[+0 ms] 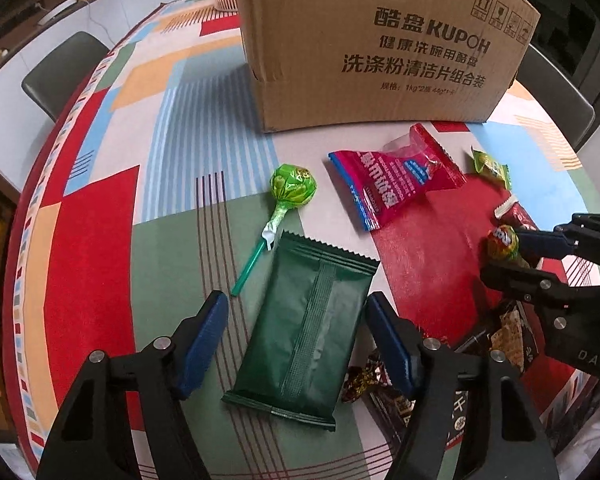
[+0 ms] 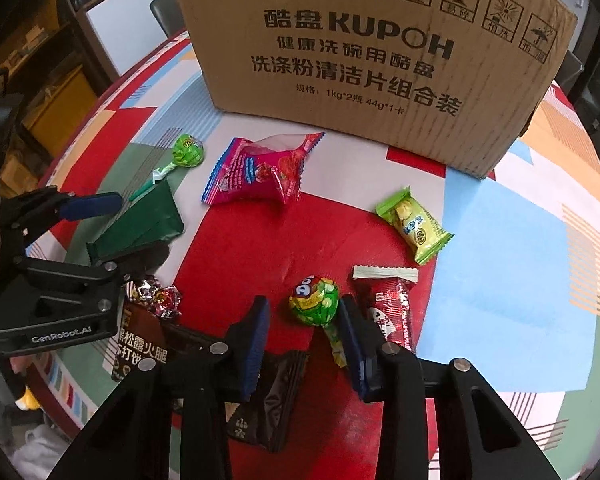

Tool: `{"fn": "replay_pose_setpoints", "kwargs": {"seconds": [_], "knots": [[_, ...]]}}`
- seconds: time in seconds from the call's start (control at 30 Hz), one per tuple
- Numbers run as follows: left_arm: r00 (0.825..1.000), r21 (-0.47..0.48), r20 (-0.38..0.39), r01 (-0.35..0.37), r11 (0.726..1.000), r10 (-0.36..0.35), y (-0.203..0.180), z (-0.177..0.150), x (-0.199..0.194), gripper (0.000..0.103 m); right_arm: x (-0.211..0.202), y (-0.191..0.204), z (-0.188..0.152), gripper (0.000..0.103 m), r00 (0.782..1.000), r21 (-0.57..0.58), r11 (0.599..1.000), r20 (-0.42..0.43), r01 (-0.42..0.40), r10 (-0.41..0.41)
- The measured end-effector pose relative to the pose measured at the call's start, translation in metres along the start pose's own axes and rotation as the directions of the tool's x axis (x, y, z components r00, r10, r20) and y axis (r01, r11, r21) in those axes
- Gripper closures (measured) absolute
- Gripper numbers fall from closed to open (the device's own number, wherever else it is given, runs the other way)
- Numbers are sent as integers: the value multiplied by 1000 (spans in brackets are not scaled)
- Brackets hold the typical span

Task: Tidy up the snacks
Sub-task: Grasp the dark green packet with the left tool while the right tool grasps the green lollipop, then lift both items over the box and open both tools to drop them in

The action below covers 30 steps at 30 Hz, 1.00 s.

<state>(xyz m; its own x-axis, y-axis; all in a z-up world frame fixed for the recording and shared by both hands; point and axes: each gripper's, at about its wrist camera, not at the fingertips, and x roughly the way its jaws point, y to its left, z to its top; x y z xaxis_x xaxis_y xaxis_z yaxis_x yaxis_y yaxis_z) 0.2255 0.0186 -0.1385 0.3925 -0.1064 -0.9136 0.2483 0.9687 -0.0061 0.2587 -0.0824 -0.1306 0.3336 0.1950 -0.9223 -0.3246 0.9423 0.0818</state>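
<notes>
now, left gripper (image 1: 296,340): jaws spread wide, straddling the dark green foil packet (image 1: 302,334) without touching it; nothing held.
right gripper (image 2: 304,332): also parted, its blue pads either side of a round green-wrapped lollipop (image 2: 314,300); the right pad looks just beside the wrapper, contact cannot be told.
dark green foil packet: lies flat on the patterned tablecloth (image 1: 100,220), seam side up, crimped ends near and far; likely light, thin and slick, so a pinch across the long edges should buckle it slightly before it holds.
round lollipop: hard head under crinkly film, probably light; the head gives the pads more to bite on than the thin stick trailing toward the camera.
green lollipop (image 1: 292,186): rests just beyond the packet's far corner, stick pointing at the left pad.
pink snack bag (image 2: 260,172): puffed, soft, between the lollipops and the box.
light green packet (image 2: 414,226) and red stick packet (image 2: 388,304): to the right of the right gripper, apart from each other.
foil candies (image 2: 160,298) and dark wrappers (image 2: 268,392): clustered between the two grippers.
cardboard box (image 2: 360,60): stands at the far side, the probable destination; its opening is out of view.
</notes>
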Motion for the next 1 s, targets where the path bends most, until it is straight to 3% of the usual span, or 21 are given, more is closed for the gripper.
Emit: {"fn": "replay_pose_setpoints", "kwargs": {"seconds": [0.13, 0.2, 0.27, 0.5, 1.0], "knots": [[1000, -5, 13, 2, 1000, -2, -2, 0, -1, 43, 2, -2, 1, 71, 1000, 8, 1000, 1, -9, 9], [1000, -5, 20, 5, 1000, -5, -2, 0, -3, 55, 2, -2, 1, 74, 1000, 10, 1000, 4, -12, 12], [1000, -17, 23, 18, 1000, -18, -2, 1, -4, 59, 2, -3, 0, 76, 1000, 8, 1000, 11, -15, 15], [999, -29, 28, 43, 999, -42, -6, -1, -11, 60, -6, -6, -2, 76, 999, 10, 1000, 28, -22, 22], [989, -13, 146, 33, 999, -31, -13, 8, -58, 61, -47, -12, 2, 76, 990, 6, 1000, 136, -27, 26]]}}
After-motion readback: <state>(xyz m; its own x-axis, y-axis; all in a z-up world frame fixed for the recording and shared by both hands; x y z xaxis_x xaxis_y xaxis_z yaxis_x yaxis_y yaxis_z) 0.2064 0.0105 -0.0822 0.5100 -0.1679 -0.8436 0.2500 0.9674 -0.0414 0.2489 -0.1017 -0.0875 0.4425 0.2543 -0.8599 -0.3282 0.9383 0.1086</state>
